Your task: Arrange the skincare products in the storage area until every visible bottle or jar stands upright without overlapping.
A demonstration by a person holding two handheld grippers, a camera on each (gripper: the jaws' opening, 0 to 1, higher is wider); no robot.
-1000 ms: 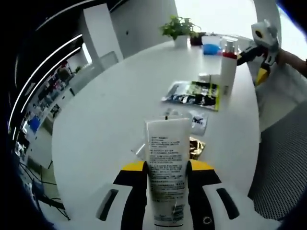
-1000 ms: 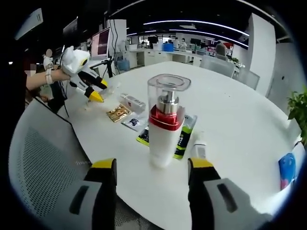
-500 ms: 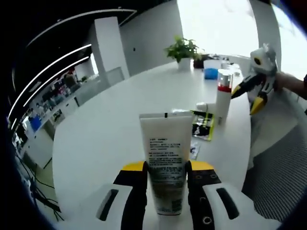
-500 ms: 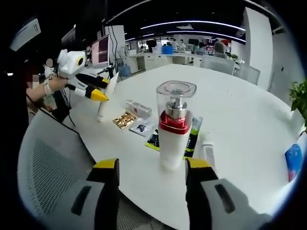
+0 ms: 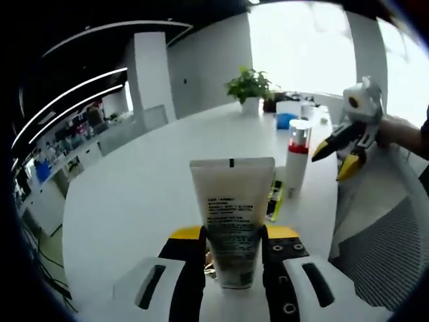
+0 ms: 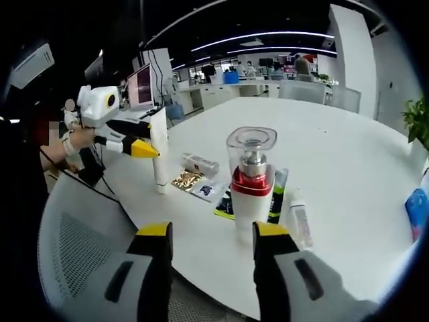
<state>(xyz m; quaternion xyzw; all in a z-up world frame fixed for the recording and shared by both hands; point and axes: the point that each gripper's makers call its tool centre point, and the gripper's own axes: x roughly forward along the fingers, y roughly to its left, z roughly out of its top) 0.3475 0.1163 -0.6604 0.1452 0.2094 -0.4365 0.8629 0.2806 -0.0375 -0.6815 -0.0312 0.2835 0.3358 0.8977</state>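
Observation:
A white squeeze tube [image 5: 231,194] stands upright between my left gripper's [image 5: 231,236] jaws, which are shut on it. From the right gripper view, that tube [image 6: 159,157] rests with its lower end on the white table [image 6: 348,154], and the left gripper [image 6: 149,137] grips it from the side. A white pump bottle with a red collar and clear cap [image 6: 251,184] stands upright just ahead of my right gripper [image 6: 209,236], which is open and apart from it. The same bottle [image 5: 295,161] appears beside the right gripper [image 5: 333,159].
A small silver tube [image 6: 200,164], a gold sachet [image 6: 186,180], a green-black packet [image 6: 275,194] and a small white tube [image 6: 299,218] lie flat around the bottle. A blue item [image 6: 415,211] sits at the right. A potted plant [image 5: 249,84] stands far back. A mesh chair [image 6: 80,255] borders the table.
My left gripper has tipped the white tube from leaning forward to upright and lowered it toward the table. The right gripper stays open near the pump bottle.

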